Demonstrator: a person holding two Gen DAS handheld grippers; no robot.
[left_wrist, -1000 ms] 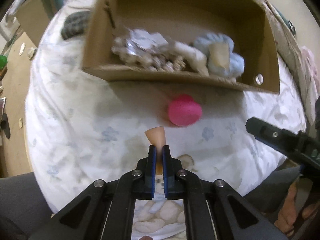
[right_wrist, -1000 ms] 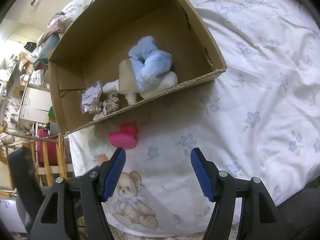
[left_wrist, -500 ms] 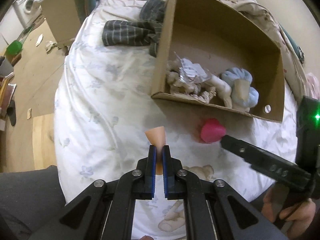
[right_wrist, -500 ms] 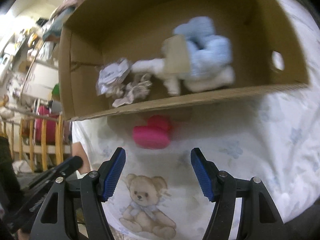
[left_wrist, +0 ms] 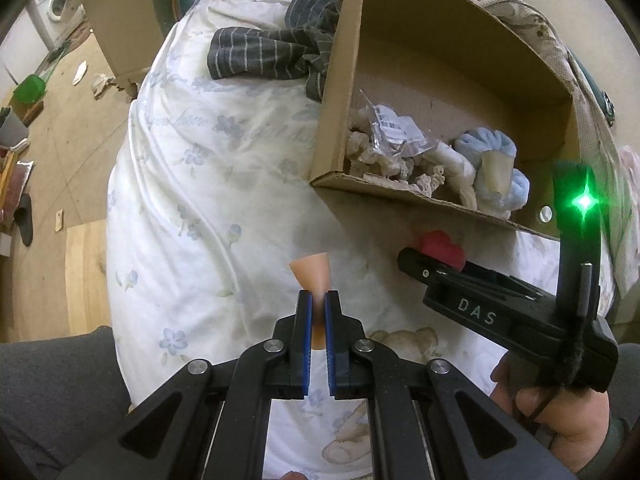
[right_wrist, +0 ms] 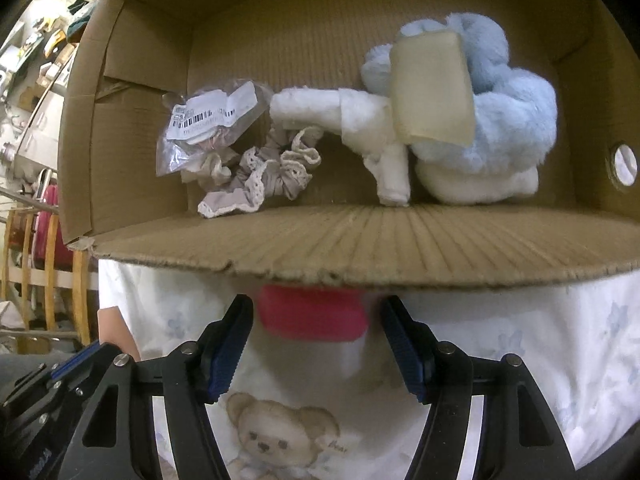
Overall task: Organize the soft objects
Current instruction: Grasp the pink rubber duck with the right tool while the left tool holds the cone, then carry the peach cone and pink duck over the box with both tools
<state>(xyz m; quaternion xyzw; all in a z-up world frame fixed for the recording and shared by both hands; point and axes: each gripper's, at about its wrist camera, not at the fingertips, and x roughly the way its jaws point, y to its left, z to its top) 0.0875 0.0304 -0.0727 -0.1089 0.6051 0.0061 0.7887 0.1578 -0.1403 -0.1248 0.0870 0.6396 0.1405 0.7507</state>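
My left gripper (left_wrist: pixel 317 300) is shut on a small peach foam wedge (left_wrist: pixel 311 274), held above the bed sheet. A pink soft sponge (right_wrist: pixel 312 318) lies on the sheet right against the near wall of the cardboard box (right_wrist: pixel 360 240). My right gripper (right_wrist: pixel 316 320) is open, low over the sheet, one finger on each side of the pink sponge and neither pad touching it. The left wrist view shows the same pink sponge (left_wrist: pixel 440 245) half hidden behind the right gripper's finger. In the box lie a blue fluffy item (right_wrist: pixel 512 112), a beige sponge (right_wrist: pixel 432 88), lace scrunchies (right_wrist: pixel 272 168) and a bagged item (right_wrist: pixel 208 120).
A dark striped cloth (left_wrist: pixel 272 56) lies on the bed beside the box's far corner. The white sheet (left_wrist: pixel 180 200) with teddy bear prints drops off to a wooden floor at the left. A hand (left_wrist: pixel 560 420) grips the right tool. A cardboard bin (left_wrist: pixel 116 24) stands on the floor.
The right gripper has dropped and closed in on the box, so the pink sponge now sits between its open fingers. The left gripper drew back leftward from the box, still holding the peach wedge.
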